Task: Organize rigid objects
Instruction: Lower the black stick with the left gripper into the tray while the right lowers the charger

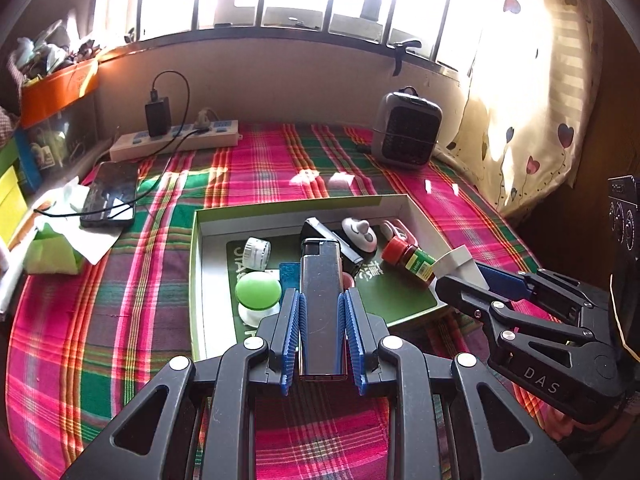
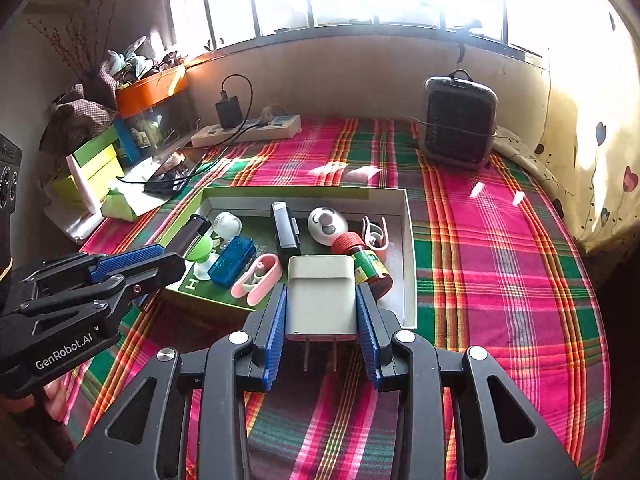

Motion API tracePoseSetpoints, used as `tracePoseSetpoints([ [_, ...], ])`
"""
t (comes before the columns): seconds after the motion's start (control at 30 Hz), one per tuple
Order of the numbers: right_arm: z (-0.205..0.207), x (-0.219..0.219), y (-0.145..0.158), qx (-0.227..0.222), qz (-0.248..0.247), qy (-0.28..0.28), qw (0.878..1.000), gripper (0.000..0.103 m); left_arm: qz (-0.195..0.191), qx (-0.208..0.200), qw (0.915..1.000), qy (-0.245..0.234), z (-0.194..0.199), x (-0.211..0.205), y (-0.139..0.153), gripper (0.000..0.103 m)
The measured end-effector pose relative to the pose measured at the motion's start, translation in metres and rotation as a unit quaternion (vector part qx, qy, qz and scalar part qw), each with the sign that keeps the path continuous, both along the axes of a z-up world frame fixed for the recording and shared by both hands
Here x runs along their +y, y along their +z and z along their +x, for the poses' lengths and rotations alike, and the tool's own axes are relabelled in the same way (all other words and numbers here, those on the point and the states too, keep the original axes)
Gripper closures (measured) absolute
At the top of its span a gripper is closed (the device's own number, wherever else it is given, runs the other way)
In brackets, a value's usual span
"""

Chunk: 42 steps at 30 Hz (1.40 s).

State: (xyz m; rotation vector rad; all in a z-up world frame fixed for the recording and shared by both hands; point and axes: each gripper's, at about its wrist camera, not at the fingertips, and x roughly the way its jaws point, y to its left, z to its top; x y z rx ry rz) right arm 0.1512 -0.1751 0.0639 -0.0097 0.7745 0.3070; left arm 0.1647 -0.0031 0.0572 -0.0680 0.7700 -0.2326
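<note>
My left gripper [image 1: 322,300] is shut on a silver lighter [image 1: 322,304] with a black top, held over the near edge of the white open box [image 1: 198,280]. My right gripper [image 2: 322,300] is shut on a white plug adapter [image 2: 322,300], prongs toward the camera, at the box's near right corner [image 2: 410,280]. In the box lie a red-capped green-labelled bottle [image 2: 366,262], a black rectangular device [image 2: 285,232], a white round toy [image 2: 327,226], a blue case [image 2: 233,260], a pink clip [image 2: 258,276], a green-topped knob [image 1: 258,294] and a white cap [image 1: 257,252].
The box sits on a pink and green plaid cloth [image 2: 500,260]. A grey heater [image 2: 460,124] stands at the back right. A power strip [image 2: 248,130] with charger and a phone [image 1: 110,196] lie back left, beside coloured boxes [image 2: 96,168]. A curtain [image 1: 532,112] hangs on the right.
</note>
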Motion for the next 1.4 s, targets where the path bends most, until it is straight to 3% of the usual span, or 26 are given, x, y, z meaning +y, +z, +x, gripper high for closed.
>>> tracePoseSetpoints([
  [0.7, 0.049, 0.020, -0.028, 0.041, -0.005, 0.026, 0.999, 0.068, 0.008, 0.030, 0.9994, 0.015, 0.050, 0.008, -0.027, 0.081],
  [1.4, 0.059, 0.024, -0.043, 0.055, -0.023, 0.023, 0.998, 0.068, 0.013, 0.025, 0.9992, 0.028, 0.057, 0.010, -0.030, 0.081],
])
